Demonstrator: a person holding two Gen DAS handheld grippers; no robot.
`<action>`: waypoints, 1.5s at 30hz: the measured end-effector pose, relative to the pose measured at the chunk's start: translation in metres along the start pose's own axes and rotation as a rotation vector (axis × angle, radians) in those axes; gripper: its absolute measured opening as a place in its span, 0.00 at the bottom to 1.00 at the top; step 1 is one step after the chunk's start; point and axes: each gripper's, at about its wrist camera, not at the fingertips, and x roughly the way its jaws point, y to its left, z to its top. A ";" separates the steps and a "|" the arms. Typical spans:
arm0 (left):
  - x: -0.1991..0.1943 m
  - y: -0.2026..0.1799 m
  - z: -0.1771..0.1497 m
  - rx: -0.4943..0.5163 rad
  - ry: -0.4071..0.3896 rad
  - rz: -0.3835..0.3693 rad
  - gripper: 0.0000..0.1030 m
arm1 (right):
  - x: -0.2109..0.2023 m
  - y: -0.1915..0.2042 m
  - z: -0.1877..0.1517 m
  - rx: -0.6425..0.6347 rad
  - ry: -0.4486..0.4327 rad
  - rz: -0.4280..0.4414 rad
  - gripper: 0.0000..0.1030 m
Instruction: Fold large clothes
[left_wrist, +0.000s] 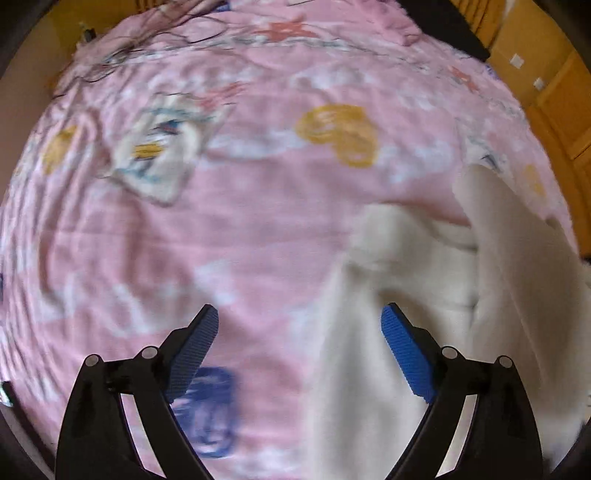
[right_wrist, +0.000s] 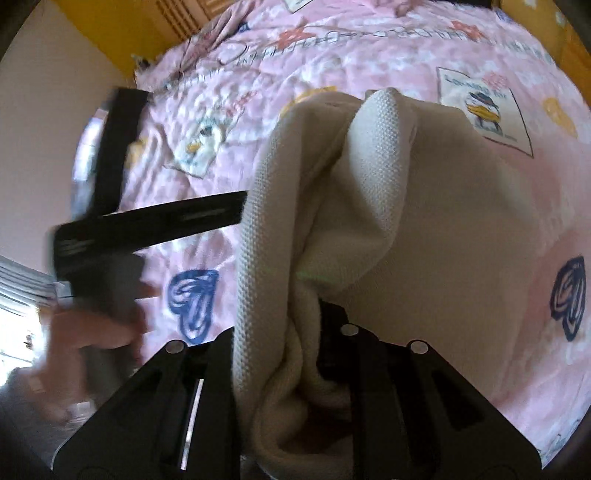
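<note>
Bunching cream garment (right_wrist: 369, 192) between right tongs (right_wrist: 295, 354)

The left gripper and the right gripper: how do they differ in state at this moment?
The left gripper has its jaws wide apart and holds nothing, while the right gripper is shut on the cream garment. The left gripper's blue pads show bare; the right gripper's are hidden by bunched cloth. The left gripper hangs beside the garment's edge, apart from it; the right one lifts it. Both are black and are above the pink bedsheet.

bedsheet (right_wrist: 369, 55) duck patch lettering — blurred, unreadable
</note>
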 end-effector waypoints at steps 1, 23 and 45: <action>0.000 0.010 -0.005 0.007 0.006 0.019 0.84 | 0.013 0.010 0.000 -0.010 0.008 -0.027 0.15; -0.089 0.088 0.006 -0.135 -0.093 0.002 0.84 | 0.075 0.072 -0.019 -0.163 0.086 0.093 0.90; -0.117 -0.076 -0.009 0.044 -0.005 -0.209 0.87 | -0.046 -0.144 -0.121 0.240 -0.089 0.508 0.87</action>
